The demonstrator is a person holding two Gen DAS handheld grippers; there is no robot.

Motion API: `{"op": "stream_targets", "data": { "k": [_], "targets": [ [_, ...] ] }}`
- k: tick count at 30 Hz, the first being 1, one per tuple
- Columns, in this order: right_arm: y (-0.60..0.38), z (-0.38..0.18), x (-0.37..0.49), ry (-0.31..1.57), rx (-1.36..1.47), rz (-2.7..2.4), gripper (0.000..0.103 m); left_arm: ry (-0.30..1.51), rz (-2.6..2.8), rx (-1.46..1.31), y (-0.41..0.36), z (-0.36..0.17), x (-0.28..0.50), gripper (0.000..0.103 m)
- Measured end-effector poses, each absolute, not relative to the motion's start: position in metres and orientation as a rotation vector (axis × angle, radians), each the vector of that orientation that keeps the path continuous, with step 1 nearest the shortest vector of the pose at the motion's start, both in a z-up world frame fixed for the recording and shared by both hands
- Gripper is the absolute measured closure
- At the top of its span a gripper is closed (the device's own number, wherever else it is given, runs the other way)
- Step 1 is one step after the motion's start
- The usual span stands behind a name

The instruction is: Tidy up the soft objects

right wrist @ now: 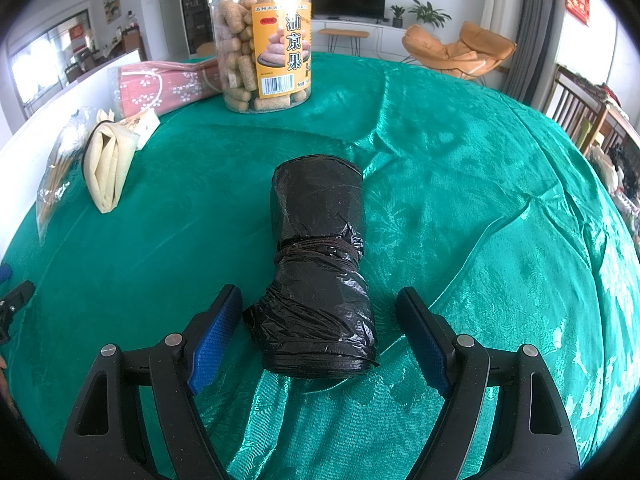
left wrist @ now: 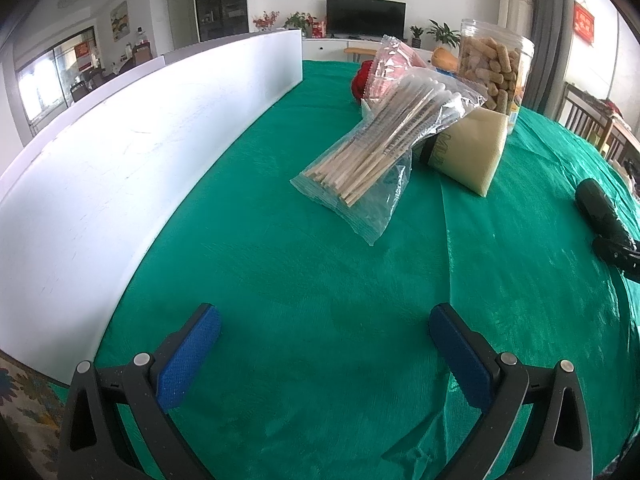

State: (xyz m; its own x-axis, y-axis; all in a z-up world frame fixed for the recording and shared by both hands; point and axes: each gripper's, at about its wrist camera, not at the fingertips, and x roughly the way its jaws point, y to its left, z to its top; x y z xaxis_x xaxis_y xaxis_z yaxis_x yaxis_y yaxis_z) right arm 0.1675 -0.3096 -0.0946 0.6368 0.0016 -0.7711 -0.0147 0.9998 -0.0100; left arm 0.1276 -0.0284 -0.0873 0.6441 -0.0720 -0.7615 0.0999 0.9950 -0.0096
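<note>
A black roll of plastic bags (right wrist: 316,264), tied with a dark cord, lies on the green tablecloth (right wrist: 480,184). My right gripper (right wrist: 320,312) is open and its blue pads stand either side of the roll's near end, apart from it. The roll also shows at the right edge of the left wrist view (left wrist: 600,212). My left gripper (left wrist: 324,320) is open and empty over bare cloth. Ahead of it lie a clear bag of wooden sticks (left wrist: 380,148) and a cream folded cloth pack (left wrist: 472,152).
A white board (left wrist: 120,152) stands along the table's left side. A clear jar of snacks (right wrist: 264,36) and a pink flowered packet (right wrist: 164,86) stand at the back. Chairs stand beyond the table's right edge (right wrist: 576,108).
</note>
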Motion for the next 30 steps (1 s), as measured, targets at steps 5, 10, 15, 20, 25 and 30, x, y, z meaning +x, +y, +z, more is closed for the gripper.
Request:
{"op": "stream_targets", "data": {
  "k": [5,10,15,20,25,30],
  "targets": [
    [-0.31,-0.095,0.167,0.88,-0.016,0.009,0.021,0.893,-0.111,0.032,-0.028,-0.086,0.129,0.0],
    [-0.31,-0.095,0.167,0.88,-0.016,0.009,0.021,0.912,-0.211,-0.038,-0.025,-0.074,0.14,0.0],
    [-0.31,-0.095,0.167,0.88,-0.016,0.01,0.021,0.941,-0.293,0.079,-0.03,-0.052,0.196,0.0],
    [-0.309,-0.095,0.168,0.88,-0.016,0.01,0.021,1.017,-0.368,0.225,-0.054,-0.056,0.253,0.0],
    [-0.31,-0.095,0.167,0.88,-0.016,0.01,0.021,1.021,-0.403,0.243,-0.07,-0.066,0.272,0.026],
    [-0.31,-0.095,0.168,0.88,-0.016,0.01,0.021,1.064,-0.344,0.107,-0.051,-0.059,0.265,0.067]
  ]
}}
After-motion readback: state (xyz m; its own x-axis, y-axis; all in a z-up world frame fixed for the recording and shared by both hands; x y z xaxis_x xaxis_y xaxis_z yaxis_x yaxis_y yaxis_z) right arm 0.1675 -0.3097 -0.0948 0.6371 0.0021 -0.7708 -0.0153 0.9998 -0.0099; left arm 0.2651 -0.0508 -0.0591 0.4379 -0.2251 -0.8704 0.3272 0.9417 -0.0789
